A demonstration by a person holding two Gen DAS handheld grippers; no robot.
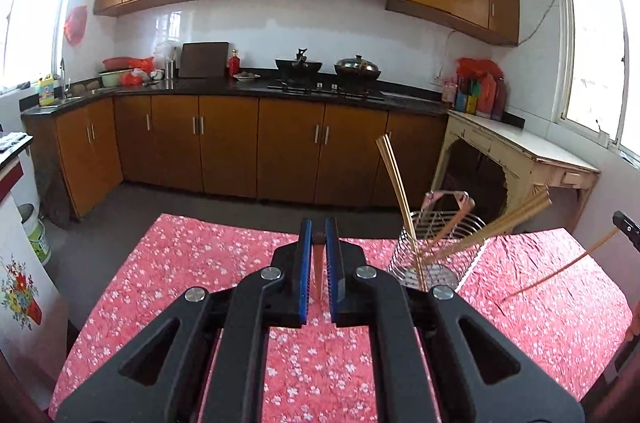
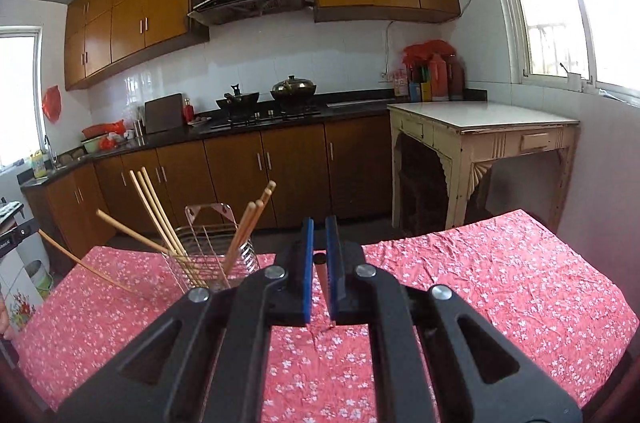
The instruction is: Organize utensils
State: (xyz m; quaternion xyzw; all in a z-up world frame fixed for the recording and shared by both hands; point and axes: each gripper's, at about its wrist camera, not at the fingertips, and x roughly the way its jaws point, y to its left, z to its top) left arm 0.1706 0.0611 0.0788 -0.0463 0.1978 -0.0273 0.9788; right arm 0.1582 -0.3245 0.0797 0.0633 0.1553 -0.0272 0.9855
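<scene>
A wire utensil holder (image 1: pixel 438 249) stands on the red flowered tablecloth (image 1: pixel 180 263) and holds several wooden chopsticks (image 1: pixel 394 179). It also shows in the right wrist view (image 2: pixel 212 255). My left gripper (image 1: pixel 319 229) is shut on one chopstick (image 1: pixel 318 273), left of the holder. My right gripper (image 2: pixel 319 227) is shut on another chopstick (image 2: pixel 322 279), right of the holder, its tip touching the cloth. The right-held chopstick shows slanting in the left wrist view (image 1: pixel 560 269); the left-held one shows in the right wrist view (image 2: pixel 80 261).
The table's far edge drops to a grey floor (image 1: pixel 132 207). Brown kitchen cabinets (image 1: pixel 228 143) and a counter with pots (image 1: pixel 328 67) run along the back. A cream side table (image 2: pixel 480 139) stands at the right under a window.
</scene>
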